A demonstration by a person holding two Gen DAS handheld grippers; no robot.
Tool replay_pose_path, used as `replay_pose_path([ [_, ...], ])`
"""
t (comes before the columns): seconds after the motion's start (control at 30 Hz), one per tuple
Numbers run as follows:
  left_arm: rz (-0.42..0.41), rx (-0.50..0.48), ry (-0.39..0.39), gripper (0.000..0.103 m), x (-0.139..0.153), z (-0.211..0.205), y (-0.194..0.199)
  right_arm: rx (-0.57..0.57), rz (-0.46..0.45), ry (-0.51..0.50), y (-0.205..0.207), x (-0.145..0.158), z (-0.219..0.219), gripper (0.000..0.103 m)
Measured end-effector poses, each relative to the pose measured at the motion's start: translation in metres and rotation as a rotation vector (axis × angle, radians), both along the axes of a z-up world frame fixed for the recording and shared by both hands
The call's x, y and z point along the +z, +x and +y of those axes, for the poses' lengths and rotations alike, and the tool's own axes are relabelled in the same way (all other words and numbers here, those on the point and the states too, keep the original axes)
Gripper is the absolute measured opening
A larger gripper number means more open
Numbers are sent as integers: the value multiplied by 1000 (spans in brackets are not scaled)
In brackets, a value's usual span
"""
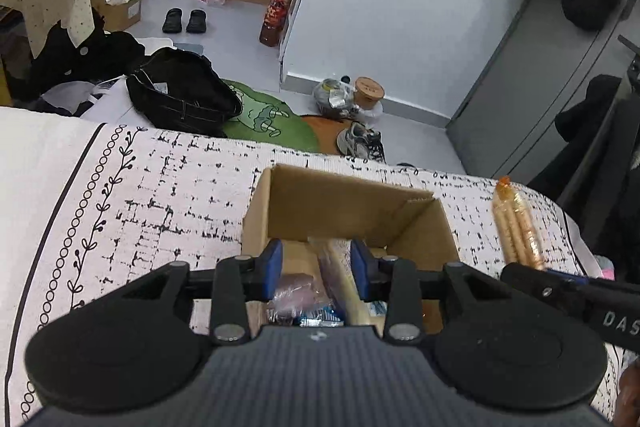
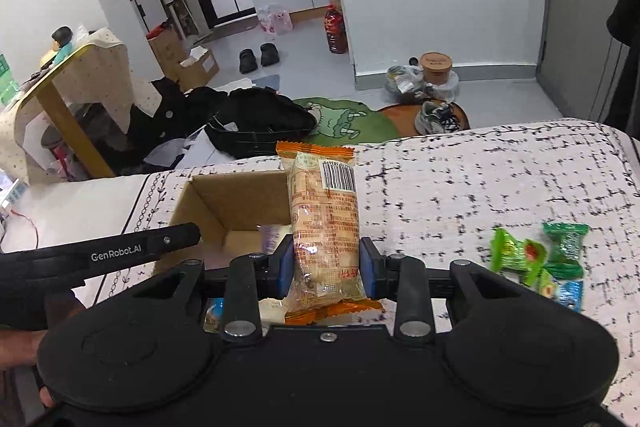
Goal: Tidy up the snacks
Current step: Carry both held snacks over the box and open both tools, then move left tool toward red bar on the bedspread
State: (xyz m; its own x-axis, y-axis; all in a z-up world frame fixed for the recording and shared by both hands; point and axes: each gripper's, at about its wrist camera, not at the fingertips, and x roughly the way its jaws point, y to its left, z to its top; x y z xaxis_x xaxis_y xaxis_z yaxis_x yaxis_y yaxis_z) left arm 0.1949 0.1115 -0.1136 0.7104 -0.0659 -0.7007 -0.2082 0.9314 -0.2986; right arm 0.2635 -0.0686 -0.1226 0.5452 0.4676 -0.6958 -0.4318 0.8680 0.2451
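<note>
We carry a biscuit pack toward the box.

Our right gripper [image 2: 327, 269] clamps the biscuit pack [image 2: 325, 223] upright beside the cardboard box [image 1: 340, 203] for dropping in; our left gripper [image 1: 316, 269] hovers over it, jaws apart, empty.

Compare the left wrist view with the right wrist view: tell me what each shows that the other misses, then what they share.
Left only: packets lying inside the cardboard box, under the open left hand-held gripper.
Right only: green snack packets on the cloth, and the barcode on the orange biscuit pack clamped by the right hand-held gripper.
Both: box, biscuit pack, patterned cloth.
</note>
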Motion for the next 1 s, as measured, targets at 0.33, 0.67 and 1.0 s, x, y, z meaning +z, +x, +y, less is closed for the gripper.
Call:
replay_pose_path([
  [0.33,-34,29,-11,45,16,4,-5,4,-2,8,4,1,12,33],
  [0.67,-28,7,12,63,16,0,-5,-63,-14,15,14,-1,0,56],
  [1.0,-51,-32,11,82,20,-20,-5,-133,5,-21,9,2,-42,78],
])
